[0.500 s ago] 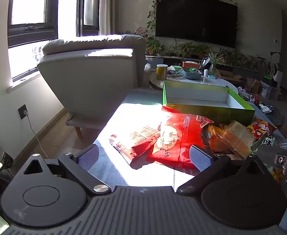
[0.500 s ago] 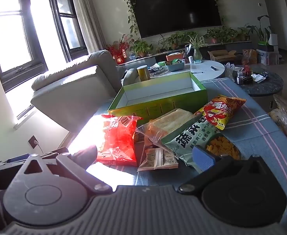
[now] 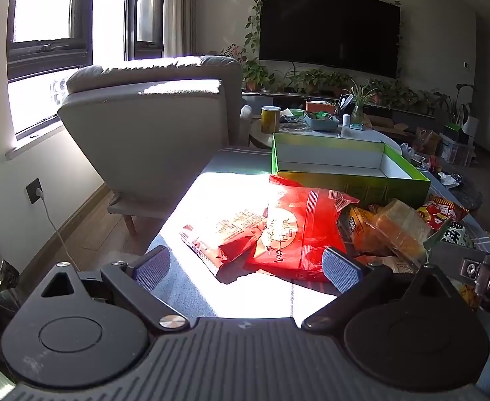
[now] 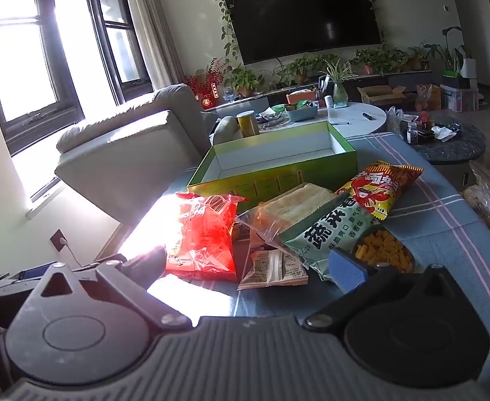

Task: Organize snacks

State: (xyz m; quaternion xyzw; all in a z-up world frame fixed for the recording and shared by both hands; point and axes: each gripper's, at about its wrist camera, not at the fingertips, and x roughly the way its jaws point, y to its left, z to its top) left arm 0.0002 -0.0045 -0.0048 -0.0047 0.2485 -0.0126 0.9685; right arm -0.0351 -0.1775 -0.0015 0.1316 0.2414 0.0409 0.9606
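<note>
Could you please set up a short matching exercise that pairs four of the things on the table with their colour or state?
Things:
1. open box
2. lobster snack bag
3. sandwich pack
4. nearest shiny packet

Descriptions:
A. red, in the sunlight
B. green outside, white inside, nothing in it
C. clear wrapper, lying between the red packet and the green bag
D. yellow and red, lying to the right of the box's near right corner

Pairs: 1-B, 2-D, 3-C, 4-A
</note>
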